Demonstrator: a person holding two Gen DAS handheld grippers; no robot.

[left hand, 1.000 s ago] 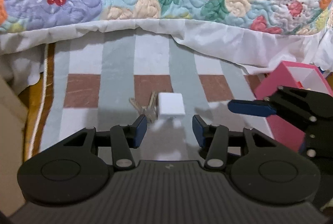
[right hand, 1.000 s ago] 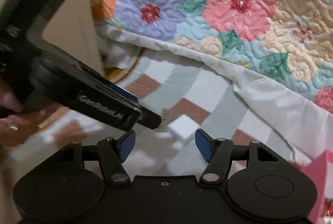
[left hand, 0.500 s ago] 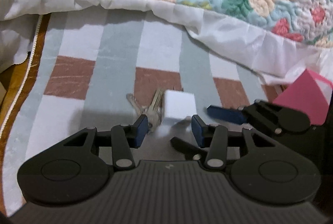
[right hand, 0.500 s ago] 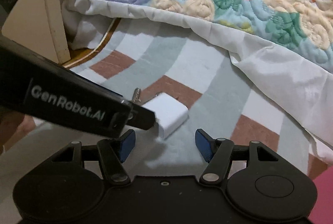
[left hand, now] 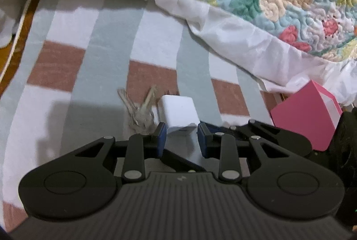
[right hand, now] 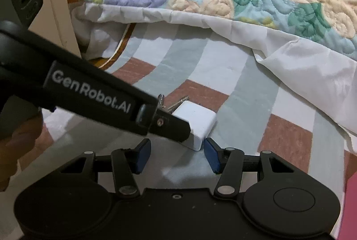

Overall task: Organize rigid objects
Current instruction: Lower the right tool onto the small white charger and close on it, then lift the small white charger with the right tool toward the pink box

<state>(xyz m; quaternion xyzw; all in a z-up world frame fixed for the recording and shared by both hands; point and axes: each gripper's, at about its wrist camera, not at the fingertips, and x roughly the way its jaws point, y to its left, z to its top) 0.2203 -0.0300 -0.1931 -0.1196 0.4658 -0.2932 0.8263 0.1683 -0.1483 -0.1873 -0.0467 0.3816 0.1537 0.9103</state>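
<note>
From my left gripper [left hand: 181, 136], jaws closing around the white charger block [left hand: 178, 113], not yet pressing; keys [left hand: 139, 109] touch its left side and could snag. A pink box [left hand: 306, 115] sits right of it.

From my right gripper [right hand: 176, 154], jaws closing too, empty; the left gripper crosses the charger's near-left, risking collision.

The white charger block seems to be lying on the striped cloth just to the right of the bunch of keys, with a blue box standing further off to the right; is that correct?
Not quite: the box is pink, not blue, as the left wrist view shows. The rest holds: the white charger block lies on the striped cloth just right of the keys, with the box further right.
</note>
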